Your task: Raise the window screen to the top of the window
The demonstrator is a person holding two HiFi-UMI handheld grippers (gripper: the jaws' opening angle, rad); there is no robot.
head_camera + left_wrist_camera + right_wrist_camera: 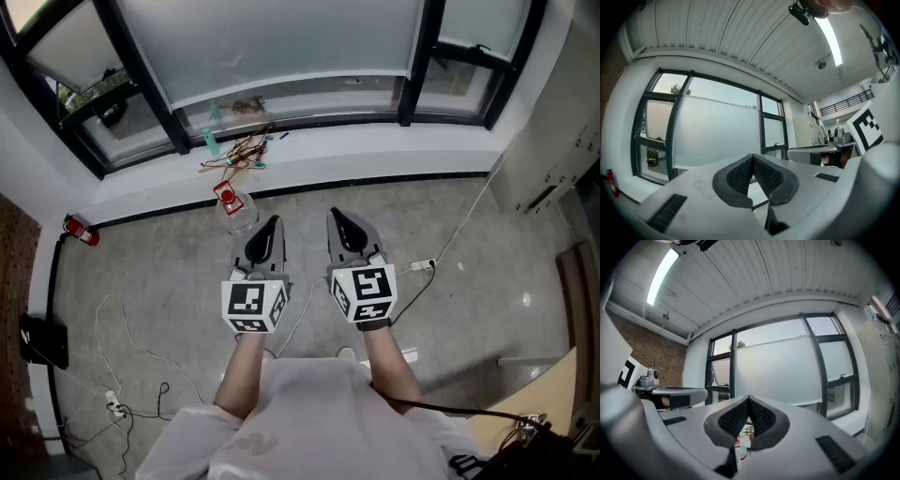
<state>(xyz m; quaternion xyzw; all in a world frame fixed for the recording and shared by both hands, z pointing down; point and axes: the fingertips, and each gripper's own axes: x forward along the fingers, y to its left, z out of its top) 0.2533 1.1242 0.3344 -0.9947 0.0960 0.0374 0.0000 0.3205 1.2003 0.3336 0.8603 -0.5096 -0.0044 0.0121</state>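
Observation:
The window screen (281,37) is a pale translucent sheet over the wide middle pane, between dark frame bars. Its white bottom rail (291,89) hangs a little above the sill (375,150). The screen also fills the middle of the left gripper view (717,131) and the right gripper view (783,371). My left gripper (274,223) and right gripper (336,217) are held side by side over the floor, well short of the window, pointing level at it. Both are shut with nothing between their jaws, as the left gripper (753,159) and right gripper (749,400) views show.
A clear bottle with a red cap (234,208) stands on the floor just ahead of the left gripper. Tangled wires (239,155) lie on the sill. A red extinguisher (82,232) sits at the left wall, cables (131,356) trail over the floor, and a white cabinet (562,141) stands at right.

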